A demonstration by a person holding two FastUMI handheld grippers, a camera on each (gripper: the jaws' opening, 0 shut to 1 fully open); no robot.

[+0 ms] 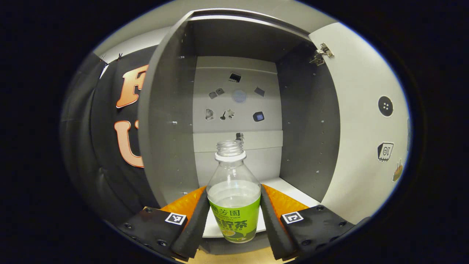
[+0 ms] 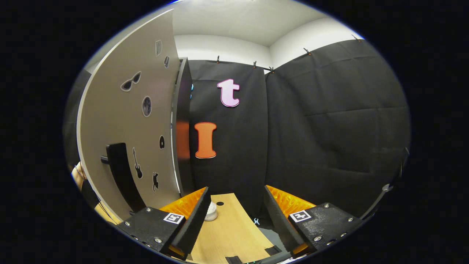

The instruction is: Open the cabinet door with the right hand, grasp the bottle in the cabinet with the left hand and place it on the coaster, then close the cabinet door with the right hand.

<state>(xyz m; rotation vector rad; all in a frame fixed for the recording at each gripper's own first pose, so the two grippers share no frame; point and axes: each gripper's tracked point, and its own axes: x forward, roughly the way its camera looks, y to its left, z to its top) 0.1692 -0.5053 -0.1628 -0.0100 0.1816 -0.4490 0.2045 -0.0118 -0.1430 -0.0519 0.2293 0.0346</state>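
- Cabinet point(image 1: 172, 121): grey carcass, seen open in the left gripper view. Stickers mark the pale back panel.
- Cabinet door point(image 1: 366, 121): swung out to the right of the opening, hinge point(image 1: 322, 53) at the upper corner. In the right gripper view the same door stands at left, edge-on, with a dark handle point(image 2: 122, 176) and stickers on its face.
- Bottle point(image 1: 233, 194): clear plastic, uncapped, upright, partly filled with clear liquid, green label around the lower body. Its base sits at the front edge of the white cabinet floor point(image 1: 289, 190).
- Left tool point(image 1: 233, 216): fingers stand on both sides of the bottle at label height, each against or just beside it. Firm pressure cannot be confirmed.
- Right tool point(image 2: 237, 216): fingers wide apart, nothing between them, held above the wooden desk point(image 2: 231, 231) to the right of the door.
- Desk items: a small white round object point(image 2: 211, 212) just beside the right tool's left finger; a dark hole point(image 2: 220, 203) in the desk surface behind it.
- Nothing stands between the bottle and the left tool.
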